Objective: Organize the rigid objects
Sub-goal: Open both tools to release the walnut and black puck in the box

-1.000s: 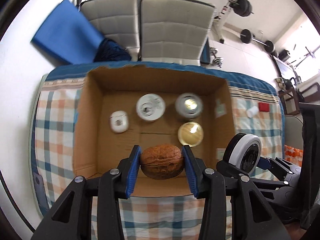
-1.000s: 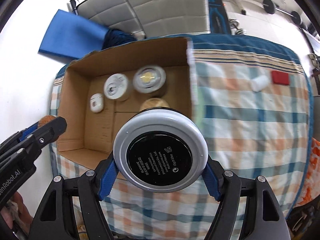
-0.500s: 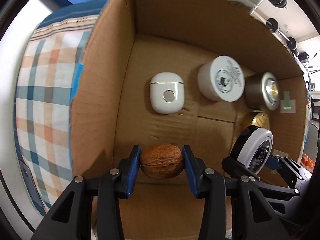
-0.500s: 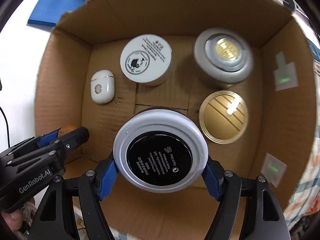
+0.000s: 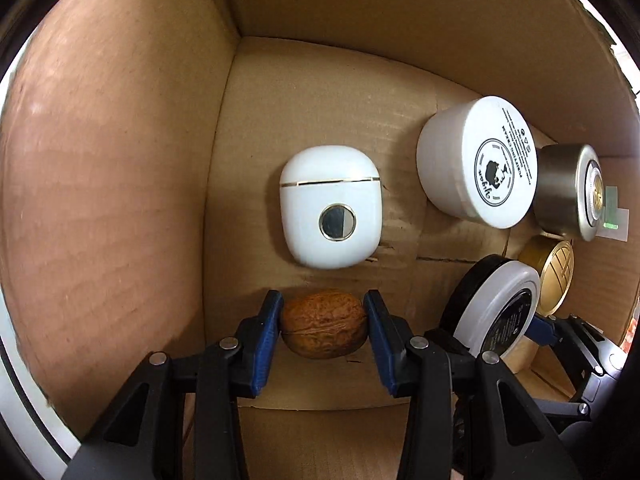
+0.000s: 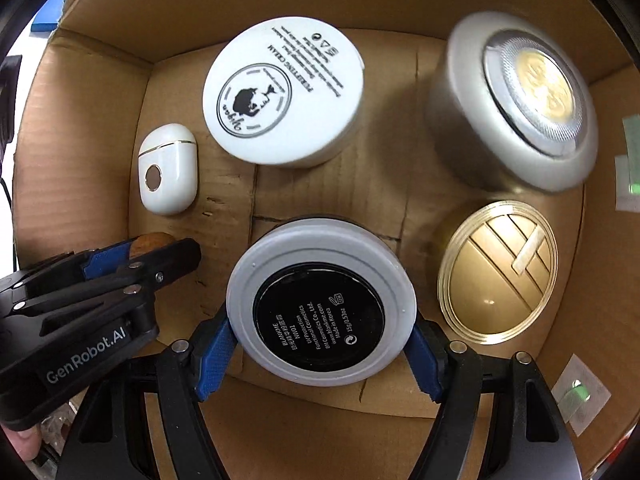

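Both grippers are low inside an open cardboard box (image 5: 100,200). My left gripper (image 5: 322,305) is shut on a brown walnut (image 5: 323,324), which hangs just above the box floor near the left wall, below a white earbud case (image 5: 330,216). My right gripper (image 6: 320,334) is shut on a round grey-white compact (image 6: 320,304) with a black label facing the camera. In the left wrist view the compact (image 5: 496,312) is at the right. In the right wrist view the left gripper (image 6: 152,248) and the walnut (image 6: 150,240) are at the left.
On the box floor (image 6: 224,208) stand a white cream jar (image 6: 284,92), a silver jar with a gold top (image 6: 516,100) and a gold-lidded jar (image 6: 498,272). The earbud case (image 6: 168,174) lies near the left wall. Bare cardboard shows between the walnut and the compact.
Both grippers have come down from above the checked tablecloth into the box, so its contents now look much larger. The walnut and the compact stay gripped.
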